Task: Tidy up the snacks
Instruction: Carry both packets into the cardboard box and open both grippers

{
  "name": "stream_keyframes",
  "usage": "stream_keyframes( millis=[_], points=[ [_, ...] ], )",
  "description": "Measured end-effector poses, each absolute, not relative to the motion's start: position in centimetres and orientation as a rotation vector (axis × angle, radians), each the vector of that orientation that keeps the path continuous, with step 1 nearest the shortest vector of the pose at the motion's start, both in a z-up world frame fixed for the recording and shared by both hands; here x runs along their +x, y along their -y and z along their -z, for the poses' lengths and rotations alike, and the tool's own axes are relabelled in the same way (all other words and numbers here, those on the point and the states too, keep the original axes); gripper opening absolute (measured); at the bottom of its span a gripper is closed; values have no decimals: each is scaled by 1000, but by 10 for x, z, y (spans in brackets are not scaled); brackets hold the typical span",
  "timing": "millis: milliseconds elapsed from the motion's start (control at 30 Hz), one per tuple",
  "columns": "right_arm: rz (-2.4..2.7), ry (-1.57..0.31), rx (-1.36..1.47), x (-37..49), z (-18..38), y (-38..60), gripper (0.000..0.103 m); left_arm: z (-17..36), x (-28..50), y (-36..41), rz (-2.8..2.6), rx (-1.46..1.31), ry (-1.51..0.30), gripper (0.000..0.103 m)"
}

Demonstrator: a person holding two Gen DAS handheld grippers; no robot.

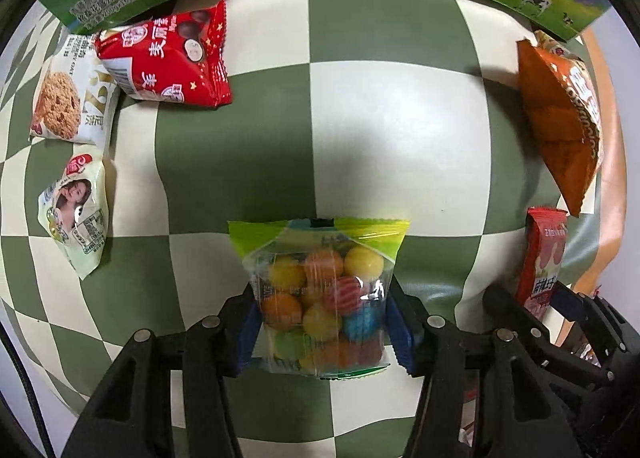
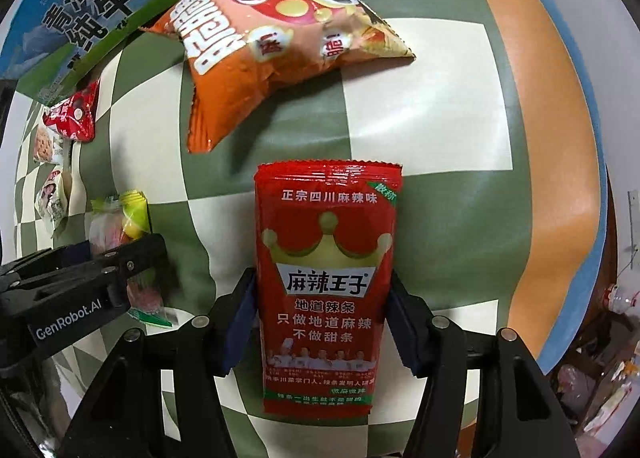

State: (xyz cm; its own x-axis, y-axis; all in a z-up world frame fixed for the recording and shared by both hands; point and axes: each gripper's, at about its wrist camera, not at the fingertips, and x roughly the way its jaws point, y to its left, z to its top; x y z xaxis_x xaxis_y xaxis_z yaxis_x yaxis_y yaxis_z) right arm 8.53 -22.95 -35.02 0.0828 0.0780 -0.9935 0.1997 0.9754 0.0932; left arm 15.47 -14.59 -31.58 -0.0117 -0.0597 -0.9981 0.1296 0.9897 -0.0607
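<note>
The left gripper pointed down over the checkered desk, its blue pads clamped on the sides of a clear candy bag full of coloured balls. Just beside it, the right gripper was clamped on a red spicy-strip packet the same way. An orange chip bag lay beyond, near a milk carton. Off to the left sat a red chocolate pack, a cookie pack and a pale pouch.
</note>
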Motion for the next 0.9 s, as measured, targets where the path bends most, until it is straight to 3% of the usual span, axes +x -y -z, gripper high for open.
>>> stream_keyframes(
  millis=[333,433,700,900],
  points=[
    [57,-1455,270,84,311,246,51,282,151,122,192,13,-1556,46],
    [8,-1436,320,72,289,256,50,249,152,120,233,-28,-1519,46],
    [-115,-1262,358,87,166,267,50,130,202,118,338,-174,-1338,46],
    [-86,-1071,306,158,86,280,50,100,282,130,300,-176,-1289,46]
  ],
)
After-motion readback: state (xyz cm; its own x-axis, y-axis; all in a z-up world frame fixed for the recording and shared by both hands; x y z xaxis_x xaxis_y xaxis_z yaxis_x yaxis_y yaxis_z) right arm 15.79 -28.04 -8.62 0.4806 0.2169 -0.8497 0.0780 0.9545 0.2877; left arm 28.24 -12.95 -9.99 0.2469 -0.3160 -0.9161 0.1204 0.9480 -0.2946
